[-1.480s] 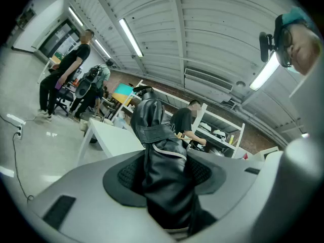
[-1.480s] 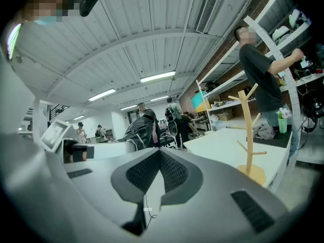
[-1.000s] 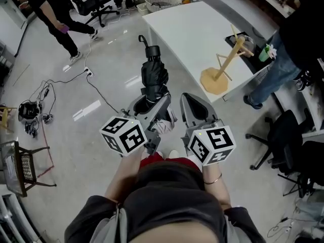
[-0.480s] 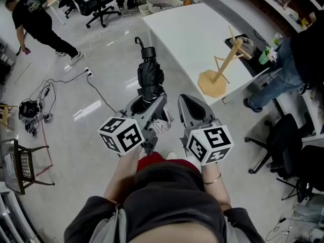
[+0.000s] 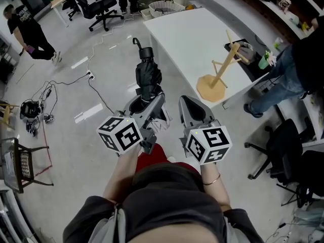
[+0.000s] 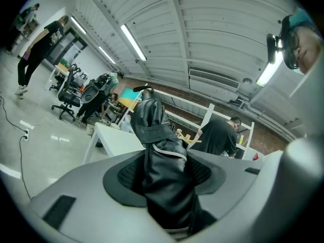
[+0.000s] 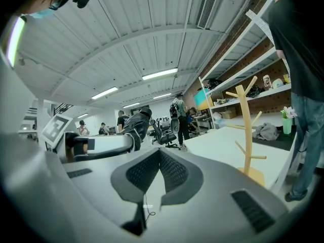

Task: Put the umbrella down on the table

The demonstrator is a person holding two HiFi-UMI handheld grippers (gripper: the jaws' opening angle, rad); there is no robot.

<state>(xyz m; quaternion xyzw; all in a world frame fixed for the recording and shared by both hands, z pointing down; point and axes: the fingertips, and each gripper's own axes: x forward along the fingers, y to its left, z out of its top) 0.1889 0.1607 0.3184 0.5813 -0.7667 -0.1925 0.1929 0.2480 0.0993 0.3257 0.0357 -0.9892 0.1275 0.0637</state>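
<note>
White table (image 5: 195, 37) ahead, wooden rack (image 5: 218, 79) at its near corner. The folded black umbrella (image 5: 148, 76) hangs over the floor just short of it, pinched in the left gripper (image 5: 146, 103). Right gripper (image 5: 191, 108) rides alongside, jaws pressed together on nothing.

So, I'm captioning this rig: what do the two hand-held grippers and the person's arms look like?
The left gripper and right gripper are grey moulded shells with black textured pads. Each carries a white cube printed with black square markers. A thin bracelet circles the right wrist; the sleeves are dark grey.
</note>
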